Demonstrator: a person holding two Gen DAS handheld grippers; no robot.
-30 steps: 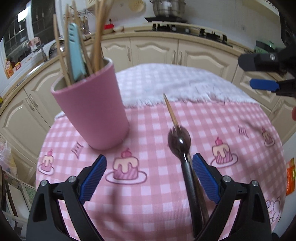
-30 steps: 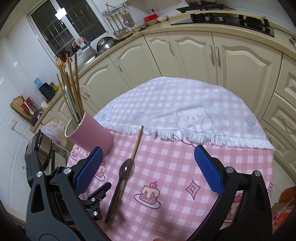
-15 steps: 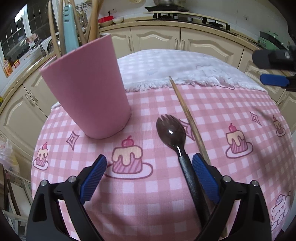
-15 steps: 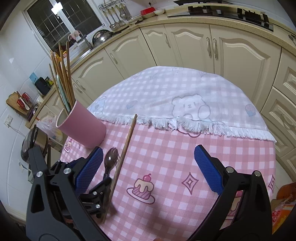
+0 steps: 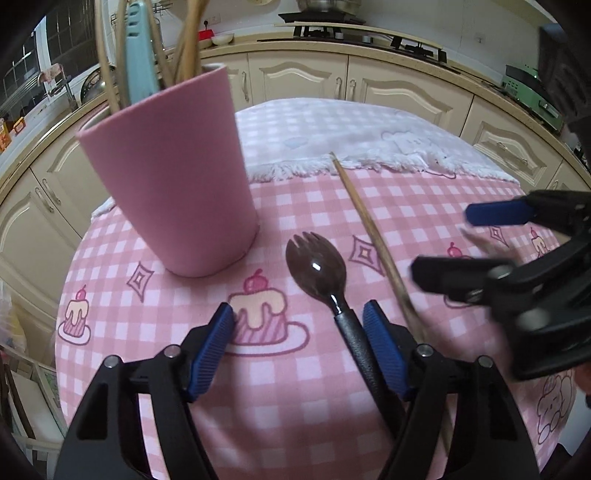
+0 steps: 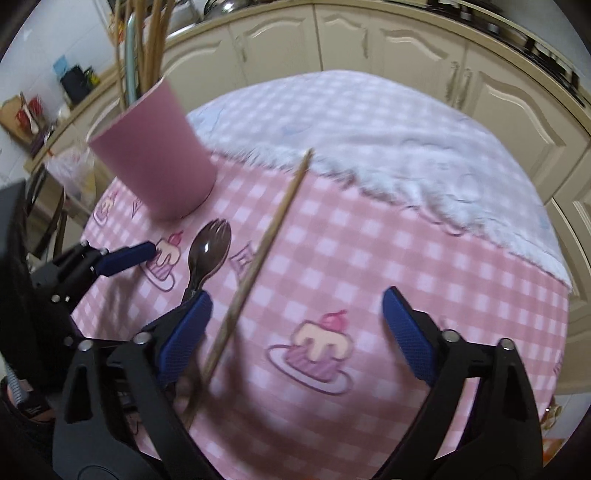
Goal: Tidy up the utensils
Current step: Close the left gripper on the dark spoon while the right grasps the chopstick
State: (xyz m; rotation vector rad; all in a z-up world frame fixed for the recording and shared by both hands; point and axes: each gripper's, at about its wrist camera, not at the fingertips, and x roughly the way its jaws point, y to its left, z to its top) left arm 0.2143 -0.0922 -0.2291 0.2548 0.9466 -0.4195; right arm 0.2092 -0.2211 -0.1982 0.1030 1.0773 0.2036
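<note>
- The round table (image 5: 332,424) wears a pink checked cloth printed with cakes; a white fringed cloth (image 5: 332,125) covers its far half.
- Cream kitchen cabinets (image 5: 399,88) curve behind the table.
- The pink cup (image 5: 170,177) stands upright on the near left of the table, holding wooden chopsticks (image 5: 188,33) and a pale blue handle (their lower ends hidden inside).
- The left gripper (image 5: 299,347) has its jaws closing, not yet pressing; the spork's handle lies between them, right against the right-hand pad.
- The right gripper (image 6: 295,328) is wide and closing, with the loose chopstick's near end between its jaws, untouched.
- The loose chopstick (image 5: 373,236) lies flat, running from the white fringe toward the grippers.
- The dark spork (image 5: 317,269) lies flat beside it, bowl up, just right of the cup.
</note>
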